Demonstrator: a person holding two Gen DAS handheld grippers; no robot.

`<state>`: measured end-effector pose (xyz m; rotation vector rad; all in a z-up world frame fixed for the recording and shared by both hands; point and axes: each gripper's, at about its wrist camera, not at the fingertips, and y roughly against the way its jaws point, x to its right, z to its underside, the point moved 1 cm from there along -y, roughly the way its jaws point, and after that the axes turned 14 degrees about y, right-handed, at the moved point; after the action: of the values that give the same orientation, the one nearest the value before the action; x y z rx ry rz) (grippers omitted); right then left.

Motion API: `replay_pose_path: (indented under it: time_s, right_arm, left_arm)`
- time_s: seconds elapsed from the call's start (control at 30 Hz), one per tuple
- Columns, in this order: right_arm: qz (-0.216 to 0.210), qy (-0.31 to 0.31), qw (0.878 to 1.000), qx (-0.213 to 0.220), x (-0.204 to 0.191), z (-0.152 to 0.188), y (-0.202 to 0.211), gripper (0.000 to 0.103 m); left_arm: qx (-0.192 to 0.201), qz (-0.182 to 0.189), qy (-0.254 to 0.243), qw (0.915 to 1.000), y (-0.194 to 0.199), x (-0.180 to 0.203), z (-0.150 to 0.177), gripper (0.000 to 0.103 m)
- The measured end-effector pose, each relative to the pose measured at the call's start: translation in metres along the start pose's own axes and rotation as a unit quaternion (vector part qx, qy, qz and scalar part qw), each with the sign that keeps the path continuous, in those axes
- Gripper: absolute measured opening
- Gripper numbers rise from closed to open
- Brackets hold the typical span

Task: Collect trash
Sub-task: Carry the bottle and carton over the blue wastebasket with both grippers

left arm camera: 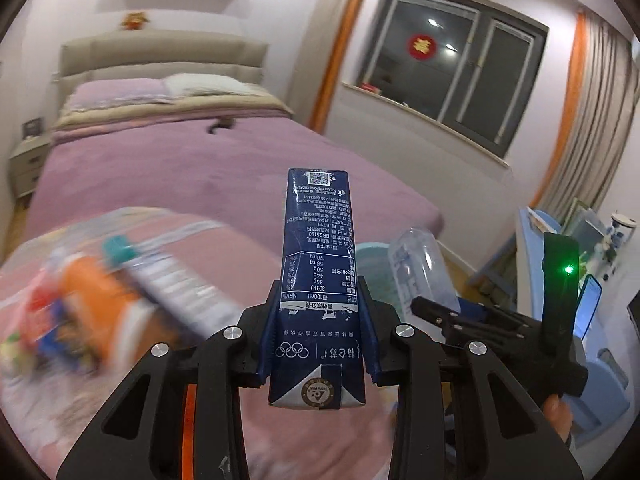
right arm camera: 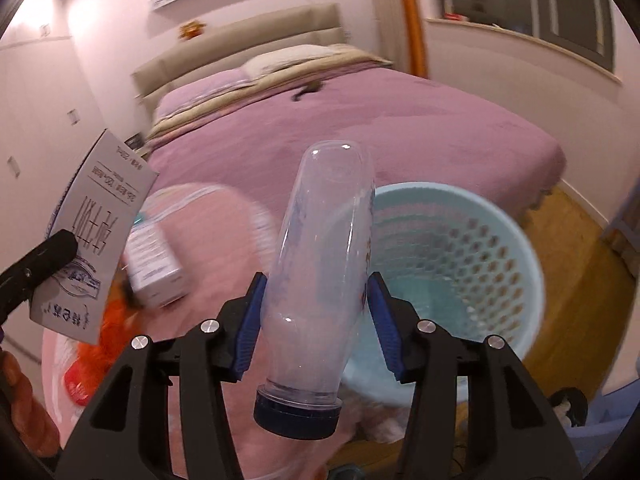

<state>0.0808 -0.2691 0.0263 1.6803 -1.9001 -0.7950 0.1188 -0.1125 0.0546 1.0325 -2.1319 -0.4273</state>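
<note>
My left gripper (left arm camera: 318, 320) is shut on a dark blue milk carton (left arm camera: 318, 264), held upright above the bed's foot; the carton's white face also shows in the right wrist view (right arm camera: 94, 248). My right gripper (right arm camera: 316, 316) is shut on a clear plastic bottle (right arm camera: 320, 264) with a dark blue cap at the near end; the bottle shows in the left wrist view (left arm camera: 424, 272) to the right. A light blue perforated basket (right arm camera: 480, 264) stands on the floor just right of the bottle. A blurred pile of trash (left arm camera: 100, 292) with an orange packet lies at left.
A large bed with a purple cover (left arm camera: 200, 168) fills the middle. A nightstand (left arm camera: 28, 164) stands at far left. A window (left arm camera: 460, 76) and curtains are on the right wall. A blue chair (left arm camera: 532, 248) and cluttered items stand at right on the wood floor (right arm camera: 580, 252).
</note>
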Motion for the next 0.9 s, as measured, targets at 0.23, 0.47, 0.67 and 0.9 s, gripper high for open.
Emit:
replay_pose_path:
  time_s: [0.23, 0.47, 0.67, 0.9]
  right_arm:
    - [0.031, -0.049, 0.998, -0.037, 0.071, 0.006, -0.037, 0.048]
    - [0.033, -0.064, 0.995, -0.074, 0.095, 0.024, -0.074, 0.048]
    - [0.034, -0.063, 0.994, -0.089, 0.1, 0.031, -0.089, 0.048]
    - [0.035, -0.062, 0.993, -0.095, 0.098, 0.039, -0.089, 0.048]
  left_arm:
    - [-0.062, 0.03, 0.003, 0.9976, -0.101, 0.047, 0.006, 0.033]
    - [-0.11, 0.02, 0.004, 0.9938, -0.159, 0.053, 0.031, 0.033]
    - [-0.125, 0.012, 0.007, 0.9921, -0.171, 0.051, 0.039, 0.033]
    - [-0.128, 0.008, 0.01, 0.9917, -0.176, 0.051, 0.042, 0.033]
